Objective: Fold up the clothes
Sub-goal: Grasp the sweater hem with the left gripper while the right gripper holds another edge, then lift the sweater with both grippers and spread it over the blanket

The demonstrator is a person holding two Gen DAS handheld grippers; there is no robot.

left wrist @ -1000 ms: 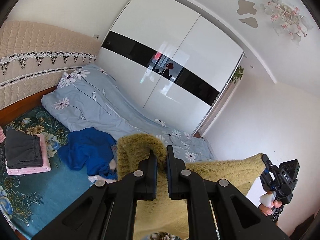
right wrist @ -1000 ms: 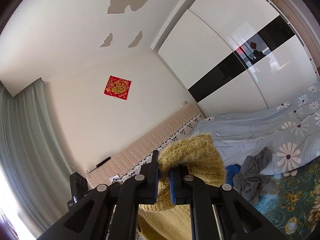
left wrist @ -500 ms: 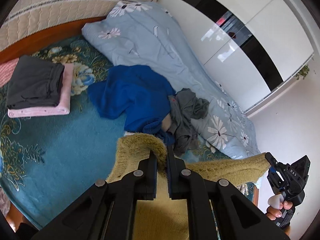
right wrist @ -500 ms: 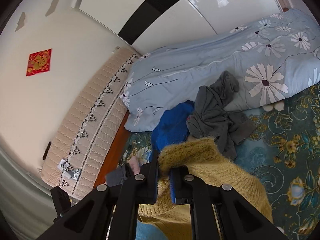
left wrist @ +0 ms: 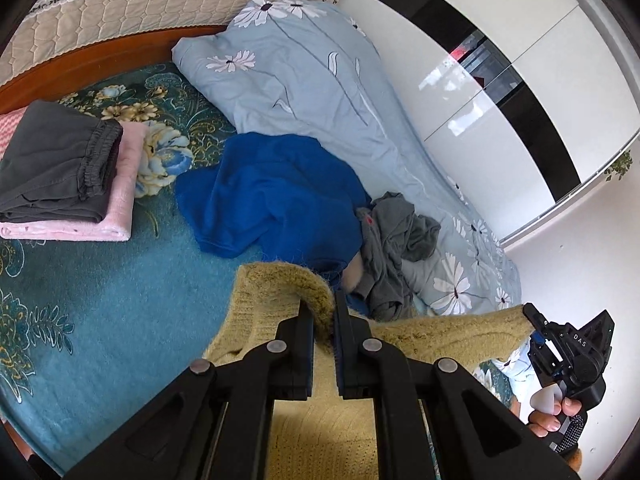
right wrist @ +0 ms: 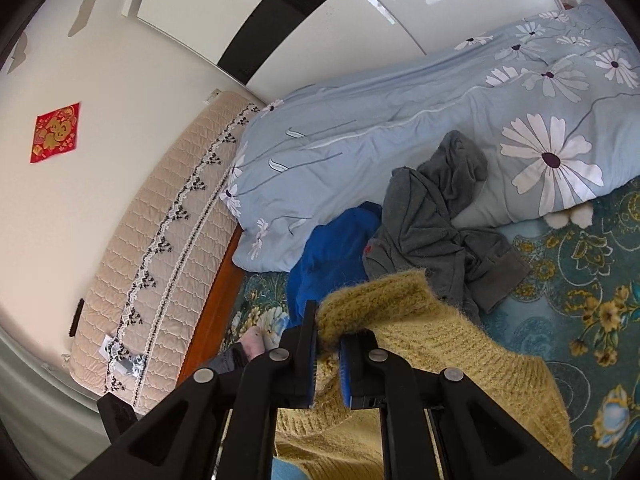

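A bed (left wrist: 100,280) covered in a teal floral spread carries a rolled pale-blue daisy duvet (left wrist: 320,92) along the white wardrobe (left wrist: 500,92), with a quilted beige headboard (right wrist: 160,248) at its end. The left wrist view alone shows a folded dark grey garment on a folded pink one (left wrist: 60,168), and the person's hand (left wrist: 554,416) holding the right gripper (left wrist: 534,320) at the sweater's far corner; the right wrist view alone shows a red paper ornament (right wrist: 55,132) on the wall. Both views show a crumpled blue garment (left wrist: 272,204) beside a crumpled grey one (right wrist: 436,232). The mustard knit sweater (left wrist: 440,336) hangs stretched between the grippers over the spread: the left gripper (left wrist: 323,320) has its jaws clamped on one edge, the right gripper's jaws clamped on the other (right wrist: 328,332).
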